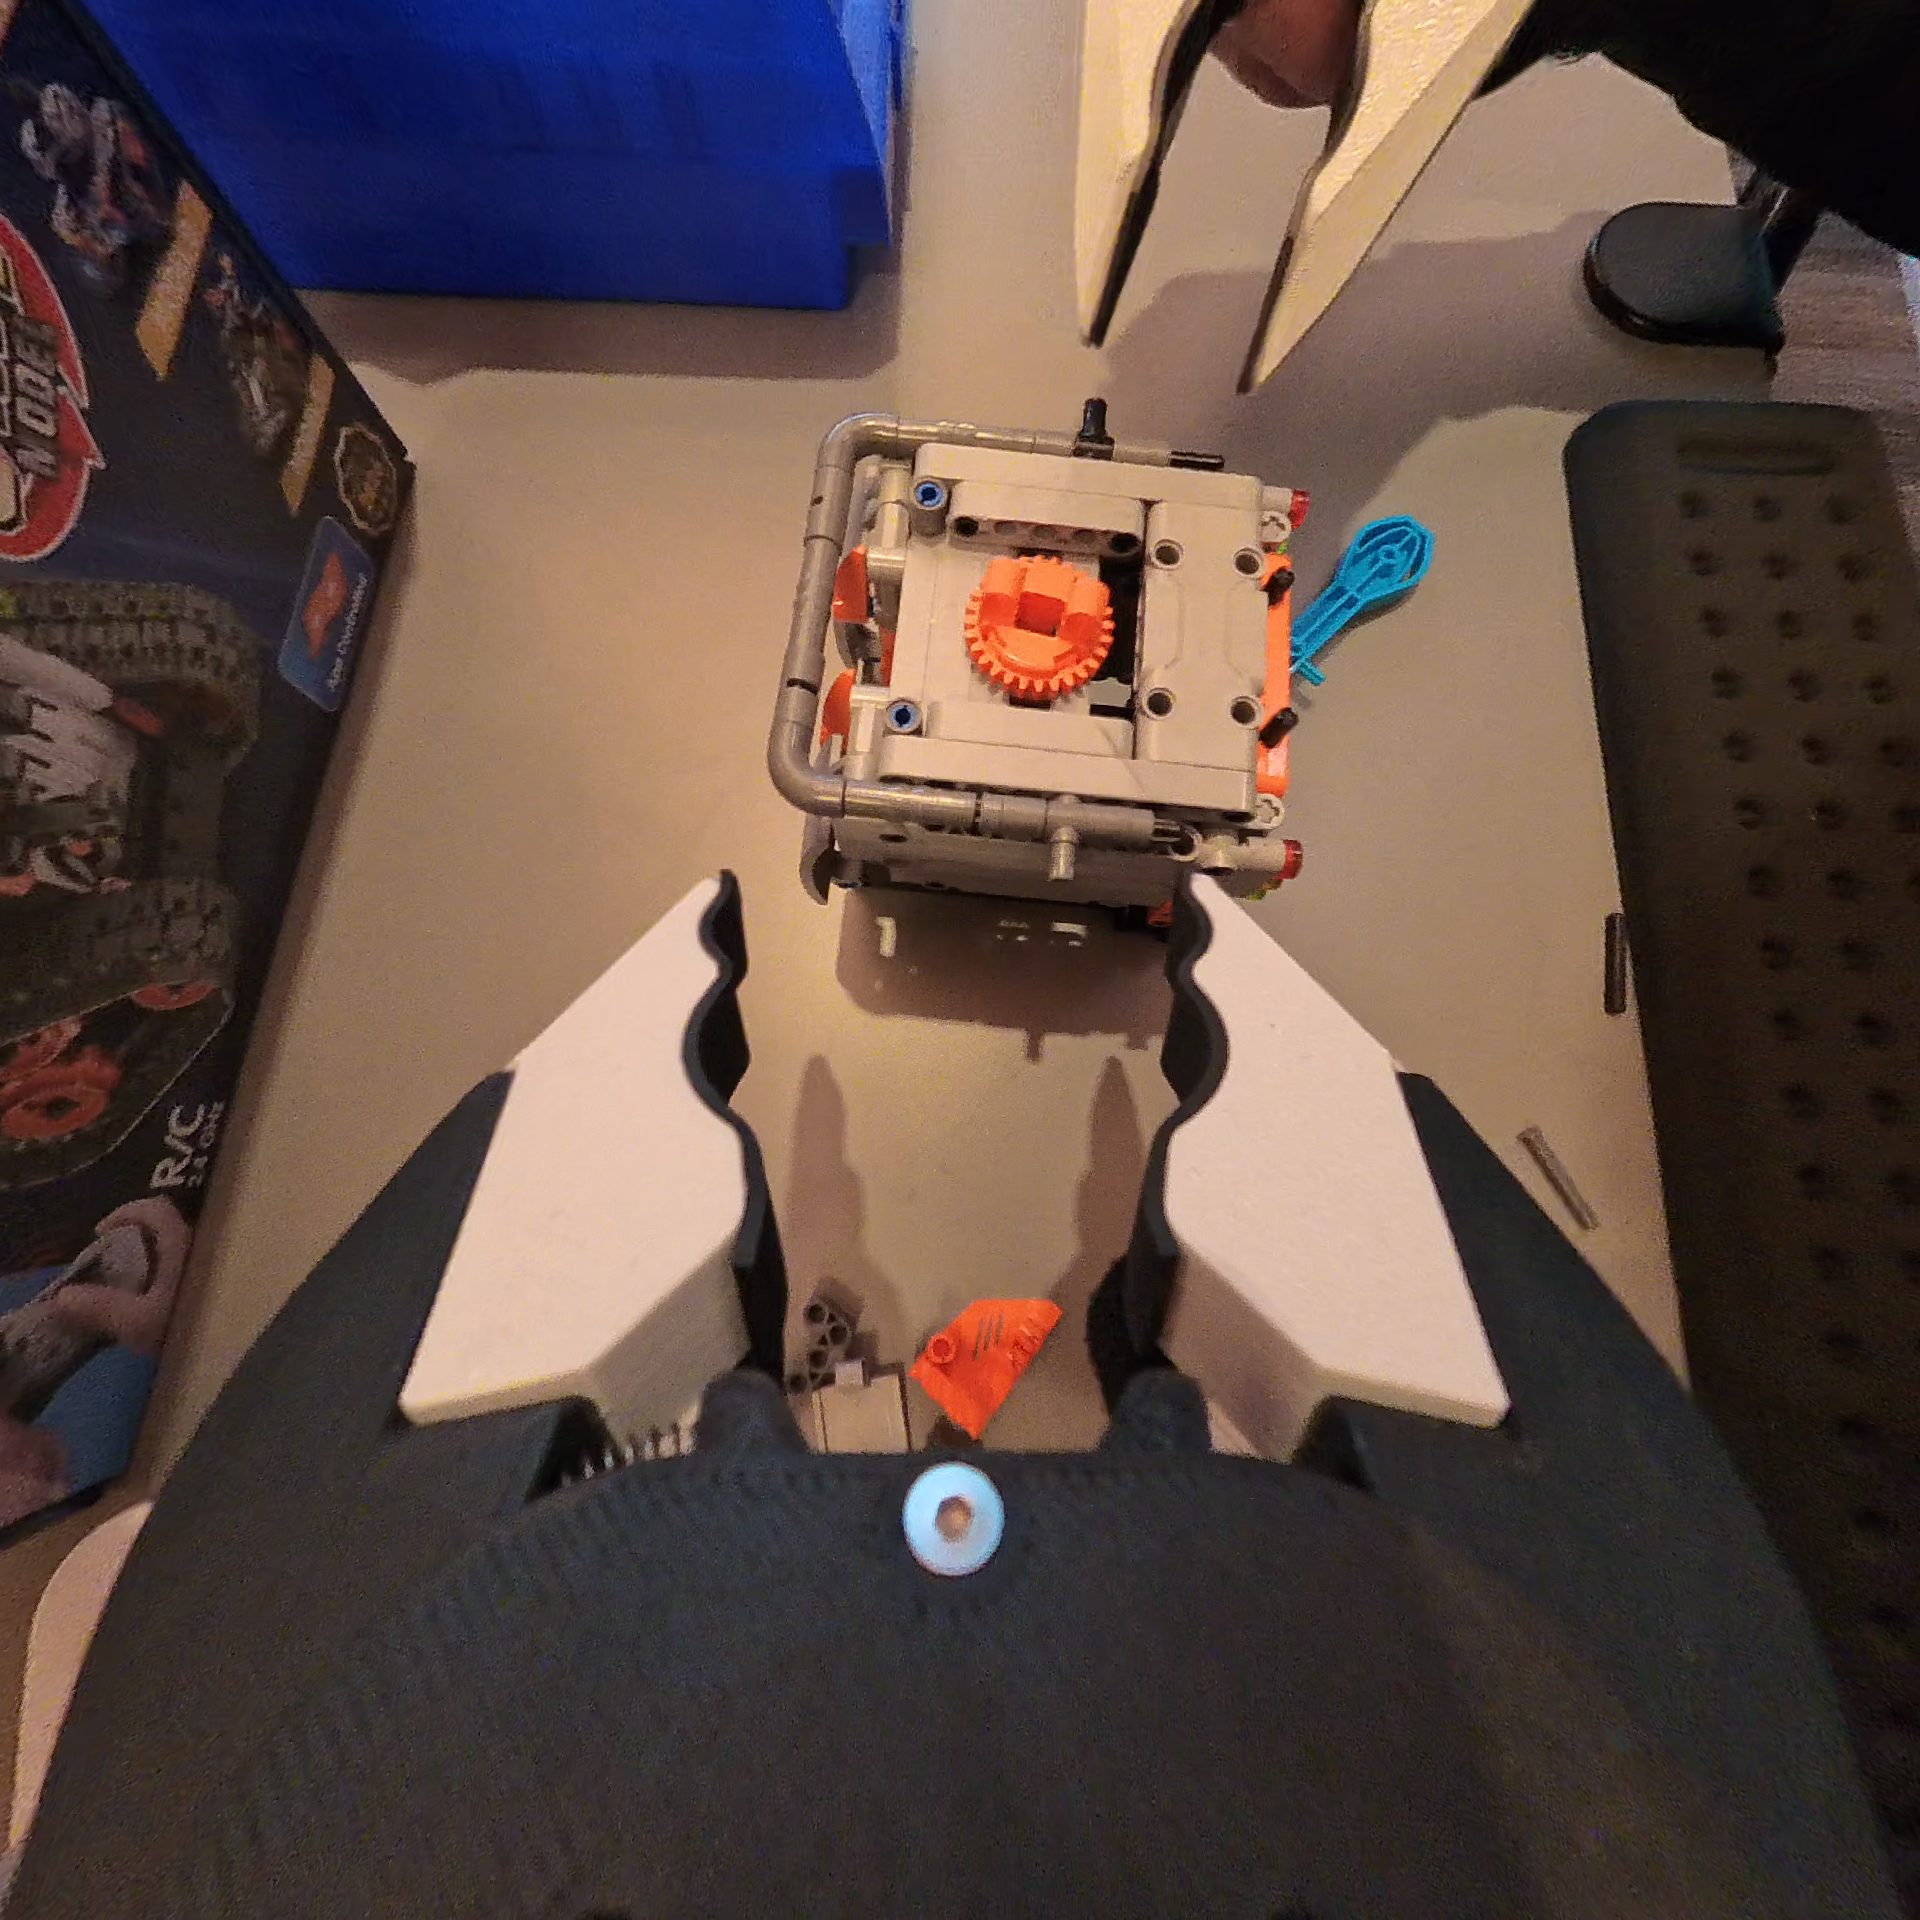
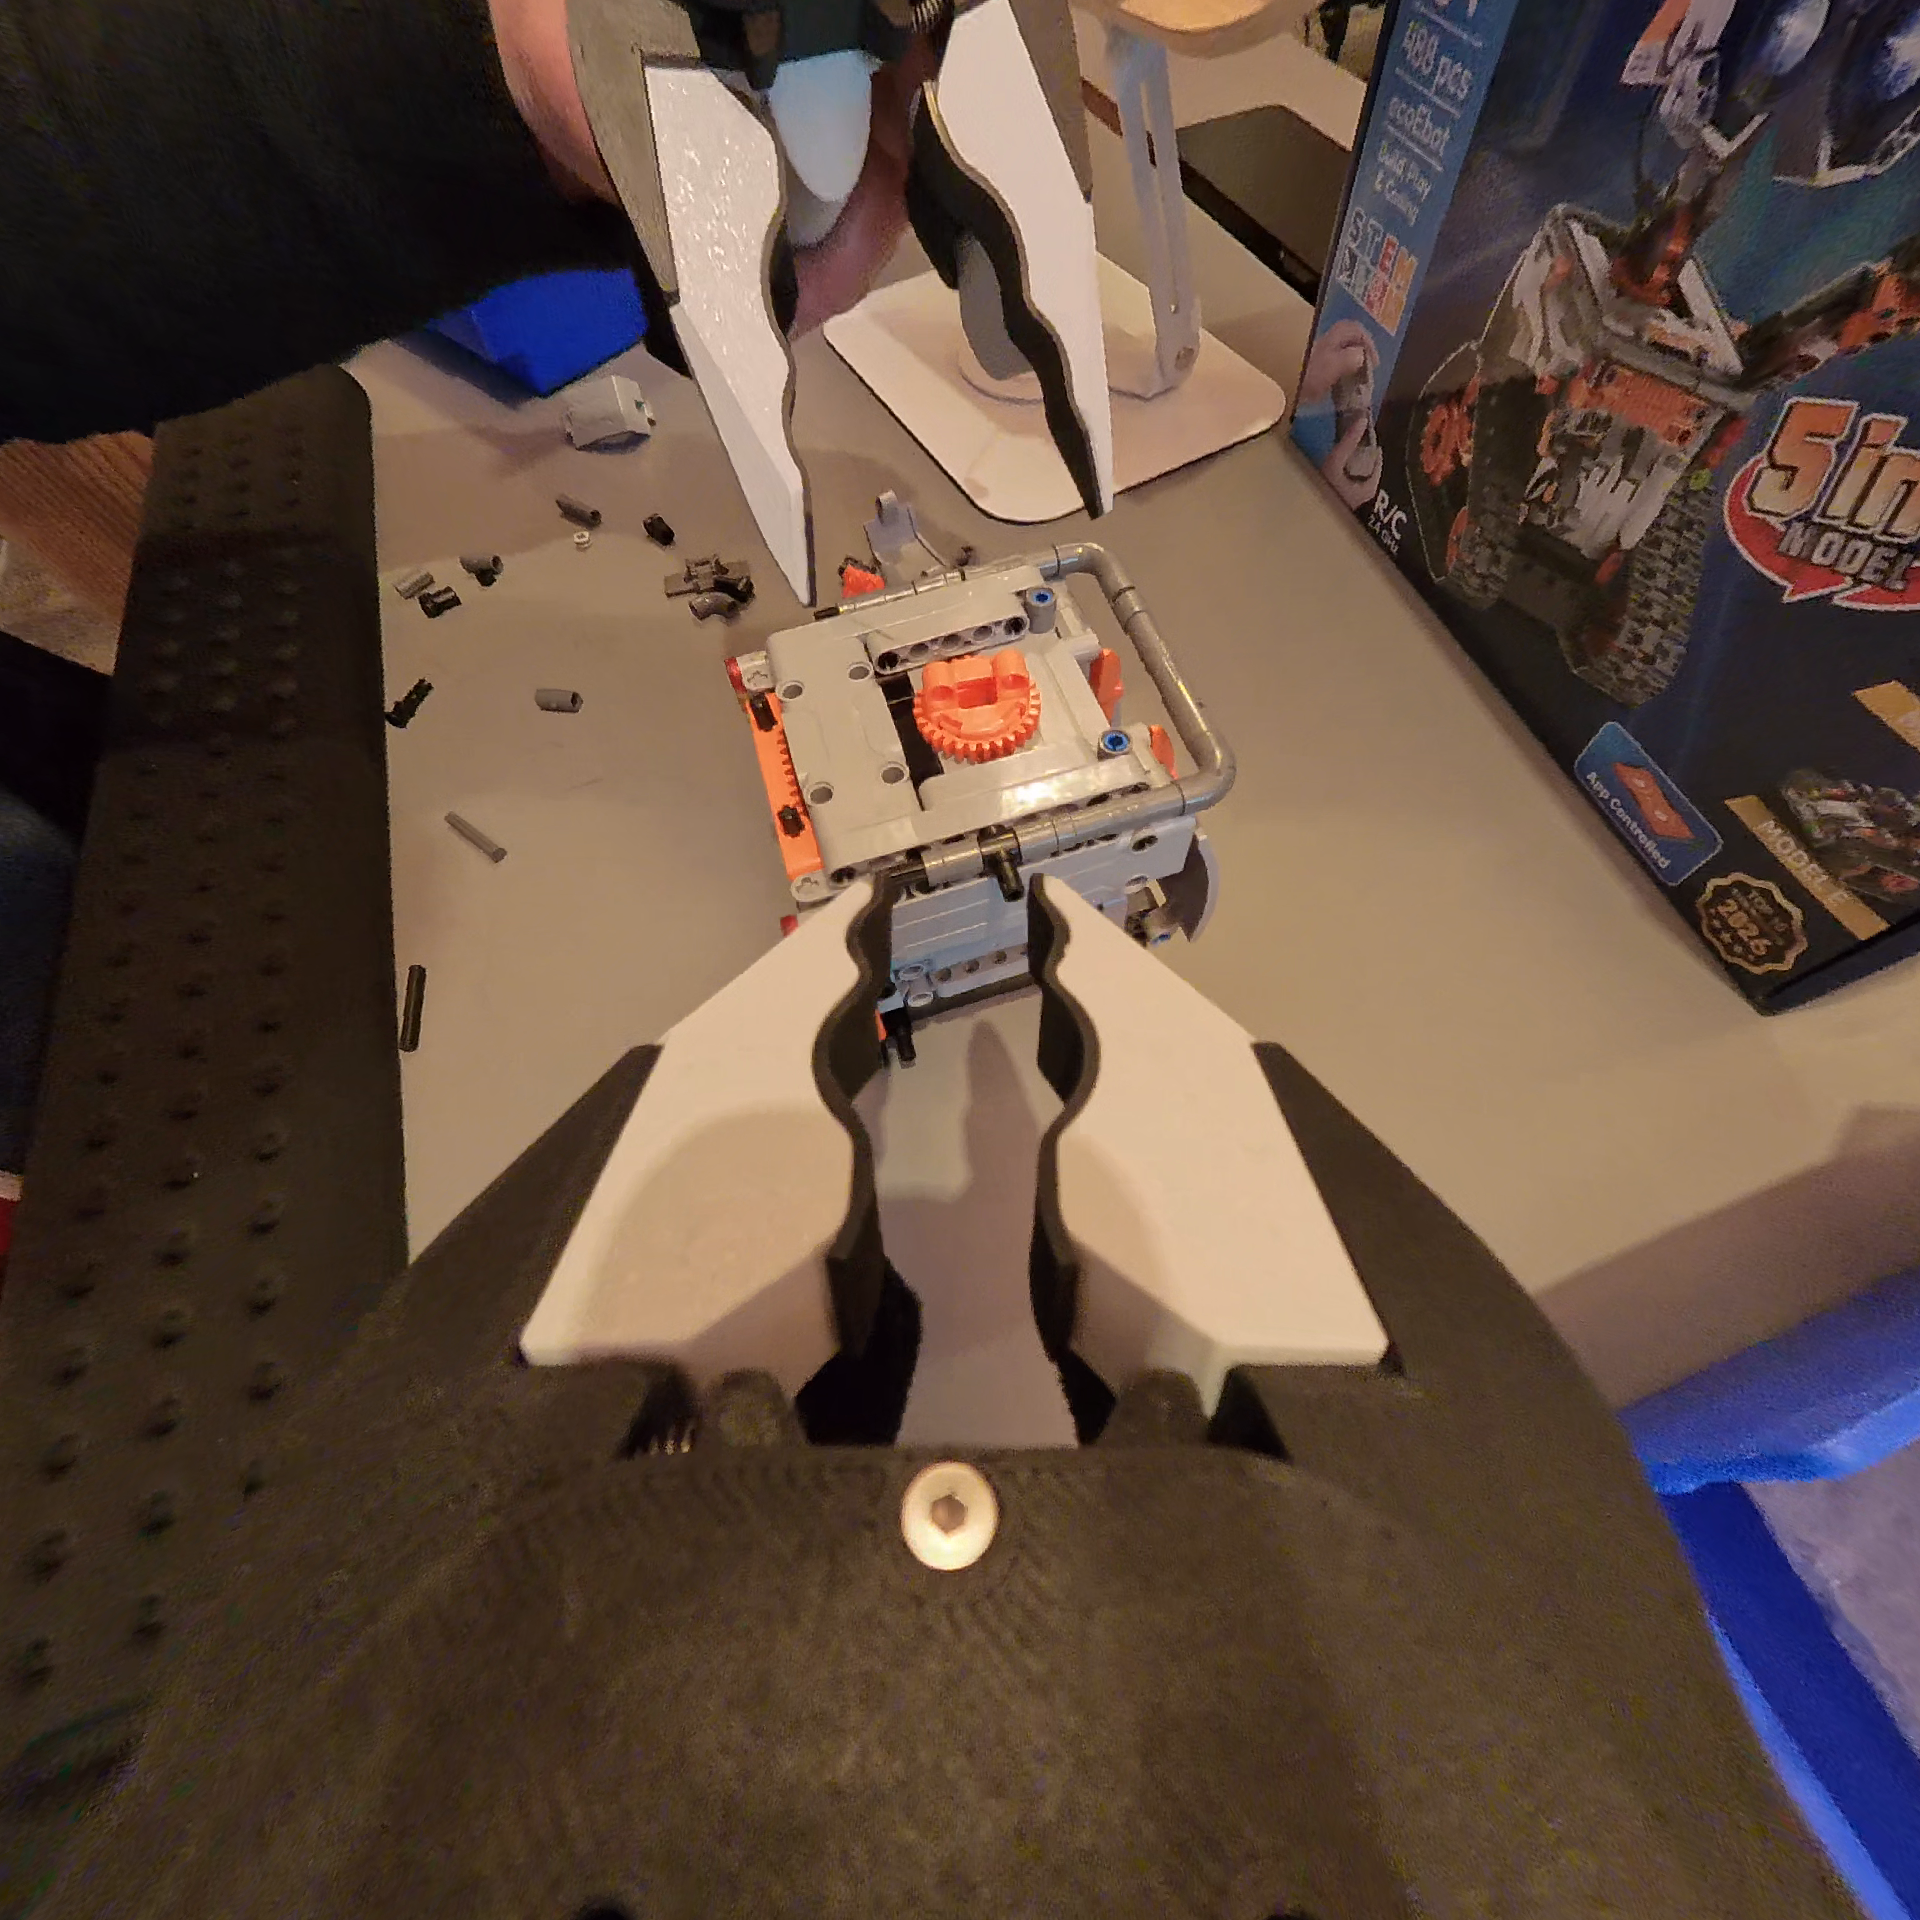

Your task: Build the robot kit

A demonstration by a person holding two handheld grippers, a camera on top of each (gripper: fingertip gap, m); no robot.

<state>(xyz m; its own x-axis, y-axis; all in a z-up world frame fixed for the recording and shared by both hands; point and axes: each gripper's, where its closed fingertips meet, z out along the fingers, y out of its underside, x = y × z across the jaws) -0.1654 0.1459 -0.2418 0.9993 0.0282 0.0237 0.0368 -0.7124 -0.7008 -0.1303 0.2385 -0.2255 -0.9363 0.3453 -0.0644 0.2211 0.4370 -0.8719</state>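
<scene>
Left wrist view: my left gripper [image 1: 961,914] hangs wide apart and empty just short of the grey block model [image 1: 1039,665] in the middle of the bench [image 1: 582,644].

Right wrist view now: my right gripper [image 2: 956,899] comes from the opposite side, jaws at a narrow gap, holding nothing, tips just beside the model's near top edge, by a small black pin [image 2: 1003,868]. I judge the model sits between both grippers so either can reach it; the orange gear [image 2: 971,717] faces up. A blue tool [image 1: 1361,592] lies touching its side. Loose small dark parts [image 2: 582,603] are scattered toward the black perforated mat [image 2: 239,831] at the bench edge. The printed box [image 2: 1662,520] and a blue bin [image 1: 499,145] crowd the other edges, and an orange panel [image 1: 982,1356] lies under my left gripper.
</scene>
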